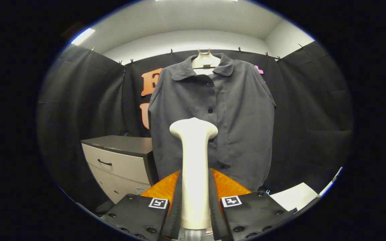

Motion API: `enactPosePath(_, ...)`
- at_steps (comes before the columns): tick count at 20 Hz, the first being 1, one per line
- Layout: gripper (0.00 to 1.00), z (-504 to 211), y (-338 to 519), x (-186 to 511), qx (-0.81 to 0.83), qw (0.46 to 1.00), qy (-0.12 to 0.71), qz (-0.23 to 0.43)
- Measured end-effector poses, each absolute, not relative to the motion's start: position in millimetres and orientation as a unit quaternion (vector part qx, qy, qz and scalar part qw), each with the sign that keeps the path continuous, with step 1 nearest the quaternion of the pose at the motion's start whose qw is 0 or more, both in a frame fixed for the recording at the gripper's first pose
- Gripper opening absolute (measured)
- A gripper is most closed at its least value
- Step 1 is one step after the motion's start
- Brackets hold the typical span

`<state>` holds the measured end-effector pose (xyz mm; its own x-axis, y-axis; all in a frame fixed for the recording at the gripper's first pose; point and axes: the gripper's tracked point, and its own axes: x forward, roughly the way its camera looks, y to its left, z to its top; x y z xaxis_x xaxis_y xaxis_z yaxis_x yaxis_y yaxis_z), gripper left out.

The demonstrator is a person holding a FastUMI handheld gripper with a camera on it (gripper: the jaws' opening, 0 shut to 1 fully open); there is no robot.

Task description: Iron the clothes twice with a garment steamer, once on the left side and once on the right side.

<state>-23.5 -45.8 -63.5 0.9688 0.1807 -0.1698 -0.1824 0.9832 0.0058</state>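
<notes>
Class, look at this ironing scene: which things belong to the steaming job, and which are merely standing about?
Belongs to the job:
- garment steamer, upright, clamped between the fingers of the gripper
- dark shirt on its hanger, beyond the steamer head

Standing about:
- drawer cabinet beside the shirt
- white sheet low beside the fingers
</notes>
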Motion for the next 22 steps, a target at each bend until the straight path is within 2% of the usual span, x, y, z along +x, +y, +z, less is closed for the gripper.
enactPosePath(6,0.44,-9,-101,-1,-0.014,0.999,0.019,0.032)
enactPosePath(13,0.44,37,-136,53,-0.005,1.0,-0.007,-0.001)
enactPosePath(22,0.44,32,-139,93,-0.036,0.999,-0.001,-0.013)
